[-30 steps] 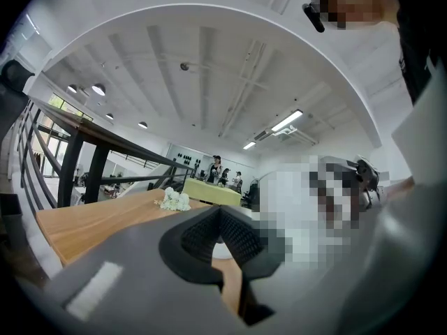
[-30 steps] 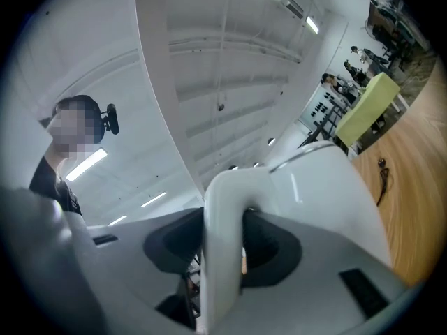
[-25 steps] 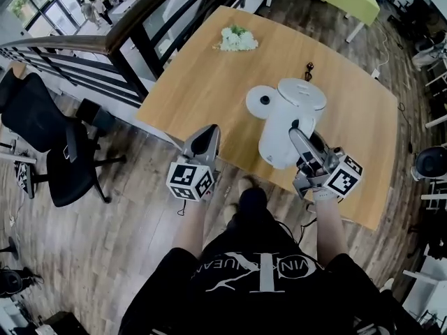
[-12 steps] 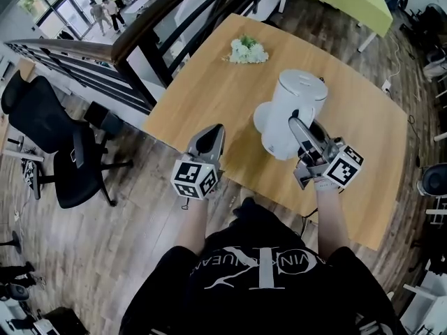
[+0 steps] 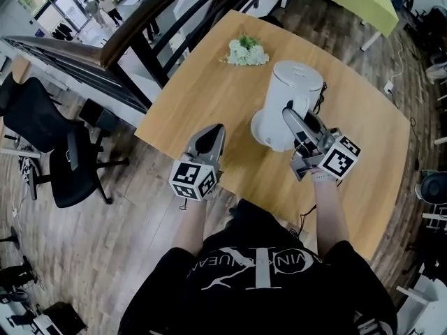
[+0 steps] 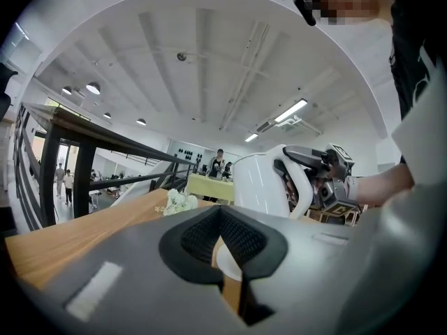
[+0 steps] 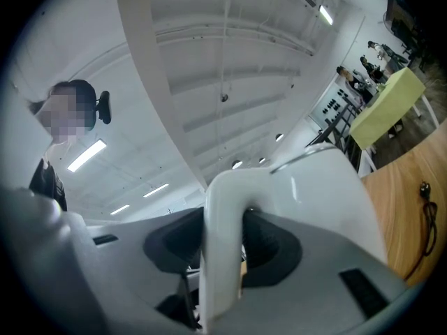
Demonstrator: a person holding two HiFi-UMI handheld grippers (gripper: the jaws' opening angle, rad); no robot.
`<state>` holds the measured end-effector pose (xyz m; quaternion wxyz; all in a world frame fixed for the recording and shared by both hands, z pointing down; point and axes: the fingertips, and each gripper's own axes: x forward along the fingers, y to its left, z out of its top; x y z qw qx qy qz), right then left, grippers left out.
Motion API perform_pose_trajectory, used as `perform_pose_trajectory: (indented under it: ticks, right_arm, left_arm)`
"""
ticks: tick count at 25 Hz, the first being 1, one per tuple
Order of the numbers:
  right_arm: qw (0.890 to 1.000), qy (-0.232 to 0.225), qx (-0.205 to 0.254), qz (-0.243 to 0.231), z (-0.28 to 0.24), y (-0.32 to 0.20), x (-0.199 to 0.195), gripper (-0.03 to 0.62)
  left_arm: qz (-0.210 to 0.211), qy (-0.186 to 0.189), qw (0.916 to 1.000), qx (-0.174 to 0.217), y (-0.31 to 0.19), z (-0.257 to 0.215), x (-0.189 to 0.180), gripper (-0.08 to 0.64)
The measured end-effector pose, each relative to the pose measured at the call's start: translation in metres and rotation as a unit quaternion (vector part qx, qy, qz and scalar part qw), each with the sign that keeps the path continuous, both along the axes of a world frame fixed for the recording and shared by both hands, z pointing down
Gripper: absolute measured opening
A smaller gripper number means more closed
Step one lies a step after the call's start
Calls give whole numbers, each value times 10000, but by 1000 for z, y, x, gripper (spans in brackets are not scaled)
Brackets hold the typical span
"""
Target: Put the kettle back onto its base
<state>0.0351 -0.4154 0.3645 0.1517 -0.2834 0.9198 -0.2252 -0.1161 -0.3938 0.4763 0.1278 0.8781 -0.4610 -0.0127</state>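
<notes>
My right claw (image 5: 293, 119) has the kettle (image 5: 295, 88) by its handle (image 7: 218, 250). In the right gripper view the white loop stands upright between the two dark pads (image 7: 174, 241), which sit wide apart and press on it from either side. The claw reaches in roughly level from the near side of the table (image 5: 202, 89), with its marker cube nearest me.

The kettle is upright over the middle of the table, handle turned towards me. Its round white base (image 5: 258, 129) shows as a crescent at the kettle's lower left, so the body covers most of the disc. From up here I can't tell whether the kettle is seated on the base or hangs just above it.

My left claw (image 5: 208, 137) is empty, its jaws drawn together to a point. It hangs at the table's near edge, well to the left of the kettle and apart from it, pointing across the wood. Its own view looks along the tabletop at the kettle's side, with the right claw on the handle at the right.

Past the kettle, a small bunch of white flowers (image 5: 247, 51) lies near the far edge. A dark cable (image 7: 423, 218) trails over the wood to the kettle's right. Off the table to the left, a black chair (image 5: 49, 142) stands on the plank floor.
</notes>
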Motion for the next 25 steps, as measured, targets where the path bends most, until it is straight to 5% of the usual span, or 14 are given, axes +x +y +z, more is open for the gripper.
perform_pose_trajectory:
  ticks: [11,25]
  right_arm:
    - [9993,194,106,-286,20,-22,-19,163]
    - [9933,977,375,-483,38,2,-20,164]
  left_arm:
    - [-101,-26,9999,-85,-11,10,-7,2]
    - [-67,58,9998,-169,-10,14,-4,2]
